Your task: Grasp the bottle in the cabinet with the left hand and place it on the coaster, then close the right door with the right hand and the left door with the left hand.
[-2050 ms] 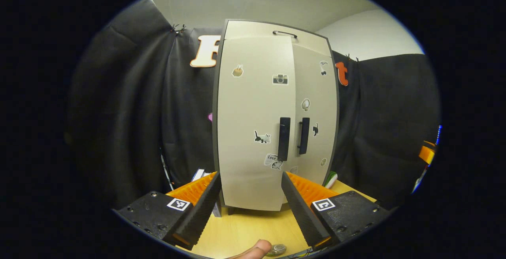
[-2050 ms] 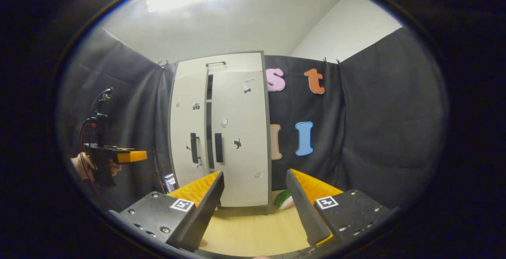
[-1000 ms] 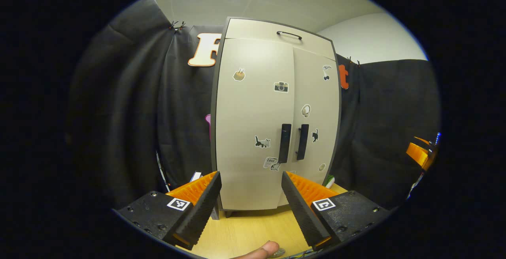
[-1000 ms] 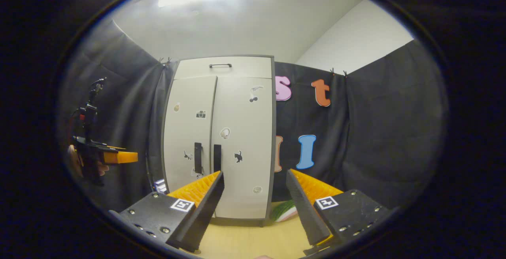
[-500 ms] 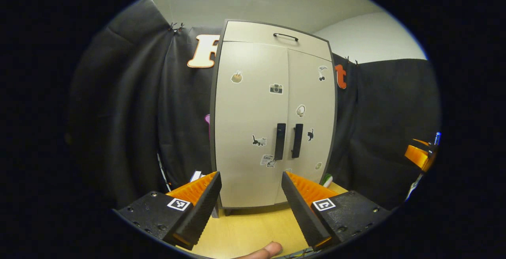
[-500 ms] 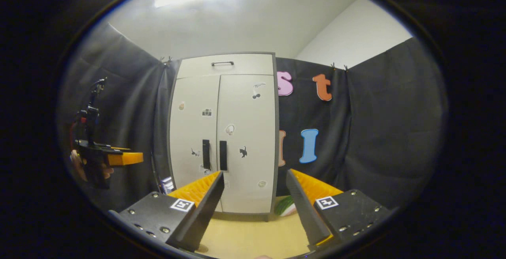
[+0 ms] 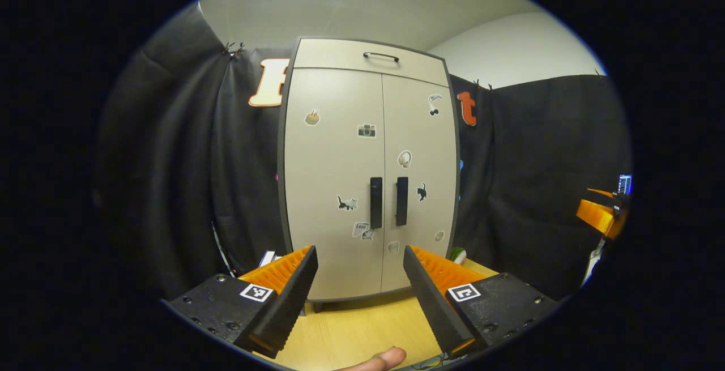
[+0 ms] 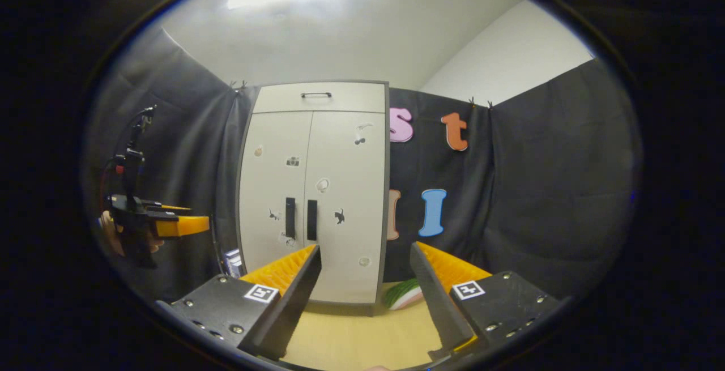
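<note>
Both cabinet (image 7: 368,173) doors look fully shut, far as I can tell. Left gripper (image 7: 358,297) and right gripper (image 8: 365,297) hover back off it, fingers spread wide, holding nothing.

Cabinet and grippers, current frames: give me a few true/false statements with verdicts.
1. Both doors of the cabinet are shut. True.
2. The left gripper is clamped on a door handle. False: it is open, holding nothing, back from the doors.
3. The right gripper is open. True.
4. The cabinet stands on a bare metal floor. False: it stands on a wooden table.
5. Stickers dot the doors. True.
</note>
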Available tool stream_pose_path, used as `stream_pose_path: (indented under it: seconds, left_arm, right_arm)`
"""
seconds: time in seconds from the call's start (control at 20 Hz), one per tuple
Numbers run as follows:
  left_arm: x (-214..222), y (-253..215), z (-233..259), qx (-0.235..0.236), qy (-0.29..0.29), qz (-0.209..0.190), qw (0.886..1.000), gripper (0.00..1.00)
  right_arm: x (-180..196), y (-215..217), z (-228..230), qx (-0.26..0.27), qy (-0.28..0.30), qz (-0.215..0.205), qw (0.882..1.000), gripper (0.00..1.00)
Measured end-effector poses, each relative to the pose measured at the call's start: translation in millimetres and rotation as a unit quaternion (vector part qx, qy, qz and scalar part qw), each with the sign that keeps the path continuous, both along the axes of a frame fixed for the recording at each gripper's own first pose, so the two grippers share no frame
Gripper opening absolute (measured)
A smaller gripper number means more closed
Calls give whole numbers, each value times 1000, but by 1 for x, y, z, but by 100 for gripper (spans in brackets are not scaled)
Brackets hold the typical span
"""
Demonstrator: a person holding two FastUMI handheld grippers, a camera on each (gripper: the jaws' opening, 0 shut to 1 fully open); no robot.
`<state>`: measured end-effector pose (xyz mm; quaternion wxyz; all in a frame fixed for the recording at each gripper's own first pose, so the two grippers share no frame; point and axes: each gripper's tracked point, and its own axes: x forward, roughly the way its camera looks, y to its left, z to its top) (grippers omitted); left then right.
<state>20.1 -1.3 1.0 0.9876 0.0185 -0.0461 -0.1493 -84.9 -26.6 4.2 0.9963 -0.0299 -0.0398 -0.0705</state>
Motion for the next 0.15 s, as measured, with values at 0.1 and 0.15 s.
stream_pose_path:
  seconds: [0.1,0.15]
  left_arm:
    - [4,-2,-5,-5,6,2,1000,95]
    - [6,-4,-7,-10,11,0,1000,93]
  right_arm:
    - [2,2,2,8,-5,8,1000,96]
    - [2,1,1,7,-4,9,1000,96]
